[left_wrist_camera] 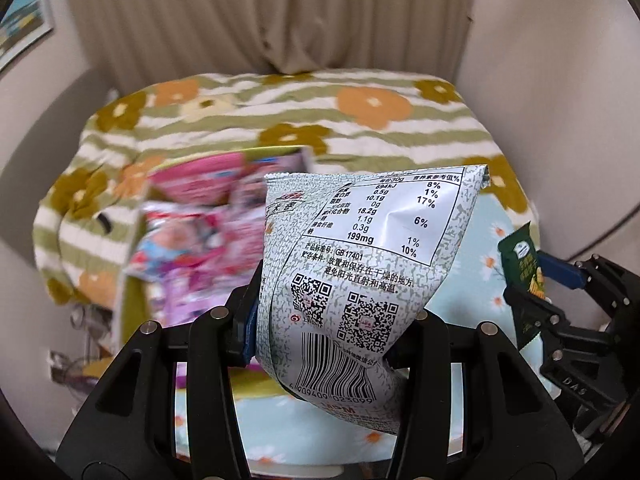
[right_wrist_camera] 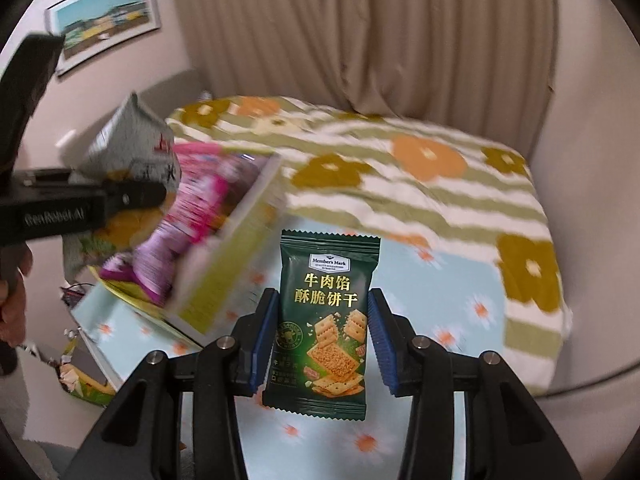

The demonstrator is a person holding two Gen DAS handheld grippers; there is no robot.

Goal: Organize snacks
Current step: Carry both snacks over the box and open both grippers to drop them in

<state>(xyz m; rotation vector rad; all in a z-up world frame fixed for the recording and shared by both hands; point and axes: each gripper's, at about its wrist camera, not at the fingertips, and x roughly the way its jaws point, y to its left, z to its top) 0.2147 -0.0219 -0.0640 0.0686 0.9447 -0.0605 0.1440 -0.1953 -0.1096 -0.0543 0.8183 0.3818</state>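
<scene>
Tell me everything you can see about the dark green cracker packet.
The dark green cracker packet is a small sealed pouch of glossy film with zigzag-cut top and bottom edges. Its front shows a white Member's Mark label, gold Chinese lettering and pictures of square crackers. It stands upright, clamped at its side edges between the blue pads of the right hand-held gripper, lifted clear of the pale blue daisy-print cloth. In the left wrist view it appears at the right edge.

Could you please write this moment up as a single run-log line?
left gripper: shut on grey snack bag | right gripper: shut on green biscuit packet | both lifted above table | box of pink packets: left
</scene>
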